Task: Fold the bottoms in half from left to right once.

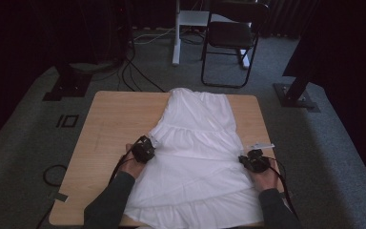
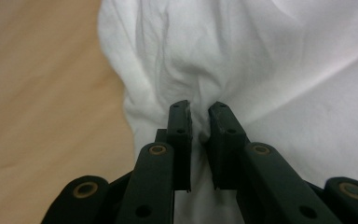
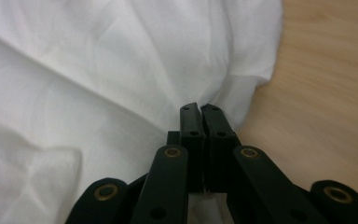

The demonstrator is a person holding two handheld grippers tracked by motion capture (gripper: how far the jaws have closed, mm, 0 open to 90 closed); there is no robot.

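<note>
Lying flat on a light wooden table (image 1: 109, 119), a white tiered dress (image 1: 198, 157) stretches from the far edge toward the near edge, its narrow top far away and its wide ruffled hem closest to the person. Two forearms in dark grey sleeves (image 1: 109, 200) come in from the near side, each hand holding a black two-jaw gripper. The left gripper (image 1: 148, 145) sits at the left edge of the dress, about halfway along its length; in the left gripper view (image 2: 200, 112) a bunched fold of white cloth is pinched between the jaws, which stand slightly apart around it. The right gripper (image 1: 248, 160) sits at the right edge of the dress, level with the other; in the right gripper view (image 3: 200, 109) its jaws are clamped nearly together on the fabric edge, with bare wood just to the right. Beyond the table, on grey carpet, a black folding chair (image 1: 231, 38) stands among loose cables (image 1: 138, 71).
</note>
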